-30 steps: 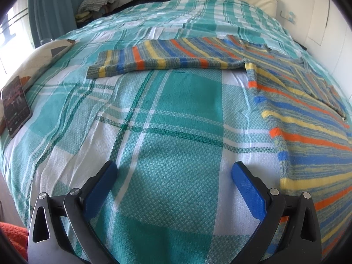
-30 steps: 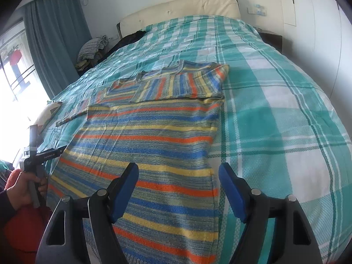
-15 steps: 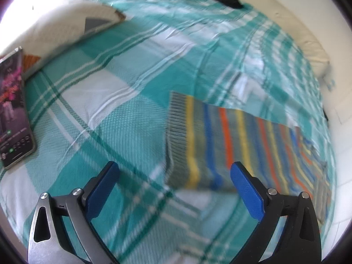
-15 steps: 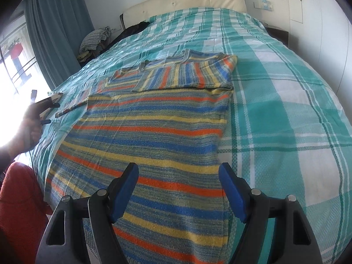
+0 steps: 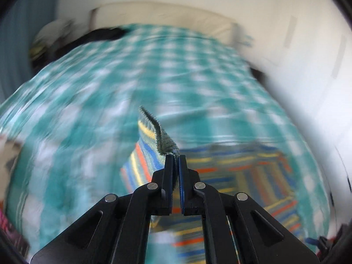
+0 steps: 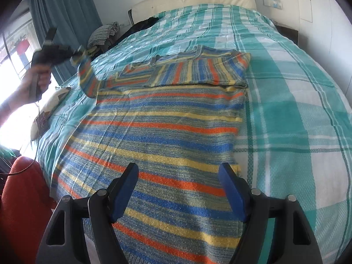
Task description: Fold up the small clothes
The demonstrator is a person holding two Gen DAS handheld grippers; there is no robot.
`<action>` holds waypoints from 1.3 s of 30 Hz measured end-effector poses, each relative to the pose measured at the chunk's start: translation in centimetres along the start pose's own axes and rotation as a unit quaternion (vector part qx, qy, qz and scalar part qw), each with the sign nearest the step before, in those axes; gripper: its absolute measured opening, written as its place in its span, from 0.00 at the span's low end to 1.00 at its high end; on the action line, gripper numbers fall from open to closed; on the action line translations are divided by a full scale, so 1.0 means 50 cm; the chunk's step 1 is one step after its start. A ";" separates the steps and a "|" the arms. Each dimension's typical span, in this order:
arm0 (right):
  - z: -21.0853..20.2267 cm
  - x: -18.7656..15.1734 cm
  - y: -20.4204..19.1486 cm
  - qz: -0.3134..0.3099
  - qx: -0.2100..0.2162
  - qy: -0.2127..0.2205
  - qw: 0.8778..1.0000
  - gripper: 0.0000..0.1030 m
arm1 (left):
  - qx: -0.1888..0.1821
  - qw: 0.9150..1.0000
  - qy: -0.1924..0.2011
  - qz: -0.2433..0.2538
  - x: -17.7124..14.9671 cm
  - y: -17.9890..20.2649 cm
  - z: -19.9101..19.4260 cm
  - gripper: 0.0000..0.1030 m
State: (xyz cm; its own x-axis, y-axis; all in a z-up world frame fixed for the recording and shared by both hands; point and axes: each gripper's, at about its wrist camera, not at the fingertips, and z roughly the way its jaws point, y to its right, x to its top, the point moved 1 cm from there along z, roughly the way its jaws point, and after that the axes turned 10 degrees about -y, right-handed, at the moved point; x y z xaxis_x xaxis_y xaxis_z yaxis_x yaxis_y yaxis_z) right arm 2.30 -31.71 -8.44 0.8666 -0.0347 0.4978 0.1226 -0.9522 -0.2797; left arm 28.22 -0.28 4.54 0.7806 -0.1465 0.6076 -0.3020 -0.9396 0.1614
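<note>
Left gripper (image 5: 175, 157) pinching ribbed knit sleeve cuff (image 5: 161, 135), lifting it off checked woven bedspread (image 6: 297, 110). Right gripper (image 6: 178, 176) hovering, fingers apart, above striped sweater (image 6: 158, 132).

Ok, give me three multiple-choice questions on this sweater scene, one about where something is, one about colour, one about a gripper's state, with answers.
1. Where does the sweater body lie?
A. Flat on the bed
B. On the floor
C. Over a chair

2. Which stripe colour does the sweater have?
A. Pink
B. Orange
C. Black

3. What is the left gripper doing?
A. Open, holding nothing
B. Shut on the phone
C. Shut on the sleeve cuff

Answers:
1. A, the striped body is spread on the checked bed in the right wrist view.
2. B, orange bands run between blue and yellow ones.
3. C, its fingers pinch the sleeve cuff, lifted off the bed, while the right gripper stands open above the sweater.
</note>
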 end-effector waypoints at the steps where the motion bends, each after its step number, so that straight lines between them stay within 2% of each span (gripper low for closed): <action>1: 0.000 0.000 0.003 0.004 0.001 0.000 1.000 0.73 | -0.014 1.000 0.001 0.021 0.010 0.044 0.008 0.03; 3: -0.002 -0.001 0.013 0.018 0.006 0.000 1.000 0.73 | -0.042 0.997 -0.004 0.068 0.013 0.151 0.040 0.05; 4: -0.003 -0.001 0.017 0.024 0.009 0.001 1.000 0.73 | -0.062 0.994 -0.020 0.086 0.006 0.200 0.067 0.16; 5: -0.004 -0.002 0.022 0.030 0.010 0.001 1.000 0.73 | -0.077 0.991 -0.044 0.097 -0.001 0.234 0.095 0.29; 6: -0.005 -0.001 0.026 0.033 0.009 0.001 0.999 0.73 | -0.075 0.989 -0.079 0.103 -0.014 0.263 0.130 0.65; 7: -0.006 0.000 0.029 0.036 0.008 0.002 0.999 0.73 | -0.059 0.989 -0.089 0.105 -0.030 0.282 0.144 0.81; 10: -0.014 0.001 0.037 0.044 0.006 0.009 0.999 0.72 | -0.041 0.993 -0.077 0.084 -0.070 0.253 0.144 0.83; 12: -0.020 0.001 0.044 0.050 0.010 0.013 0.999 0.73 | -0.033 0.994 -0.089 0.049 -0.098 0.189 0.135 0.84; 15: -0.021 0.005 0.053 0.060 0.017 0.013 0.998 0.73 | 0.005 0.995 -0.097 0.012 -0.150 0.083 0.117 0.84; 18: -0.014 0.010 0.063 0.074 0.024 0.010 0.997 0.73 | 0.029 0.994 -0.106 -0.010 -0.240 0.013 0.074 0.86; 23: -0.012 0.011 0.060 0.069 0.013 0.004 0.998 0.73 | 0.030 0.990 -0.137 -0.022 -0.410 0.008 0.033 0.92; 26: -0.002 0.003 0.042 0.042 0.002 -0.014 0.999 0.73 | 0.100 0.978 -0.186 -0.007 -0.497 0.017 0.058 0.92; 27: 0.004 -0.002 0.037 0.035 -0.011 -0.024 0.999 0.73 | 0.115 0.975 -0.190 -0.015 -0.520 0.010 0.057 0.93; 30: 0.020 -0.018 0.039 0.033 -0.061 -0.051 0.996 0.73 | 0.099 0.976 -0.182 -0.064 -0.548 -0.018 0.024 0.95; 33: 0.005 -0.022 0.059 0.053 -0.064 -0.043 0.996 0.73 | 0.066 0.981 -0.158 -0.088 -0.545 -0.019 -0.018 0.94; 34: 0.000 -0.021 0.064 0.058 -0.060 -0.035 0.996 0.73 | 0.048 0.984 -0.146 -0.084 -0.548 -0.010 -0.030 0.94; 36: -0.010 -0.017 0.067 0.063 -0.055 -0.021 0.996 0.73 | 0.035 0.987 -0.145 -0.062 -0.558 0.016 -0.033 0.94; 39: 0.001 -0.018 0.065 0.061 -0.059 -0.029 0.996 0.73 | 0.062 0.983 -0.171 -0.029 -0.573 0.044 -0.002 0.95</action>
State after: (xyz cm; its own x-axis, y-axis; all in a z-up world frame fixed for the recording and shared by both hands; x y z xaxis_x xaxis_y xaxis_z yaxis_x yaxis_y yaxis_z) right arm 1.93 -34.75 -9.82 0.8989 -0.1378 0.4160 -0.0401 -0.9712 -0.2350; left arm 5.15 1.89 -12.42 0.9390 -0.1672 0.3005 -0.1991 -0.9768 0.0786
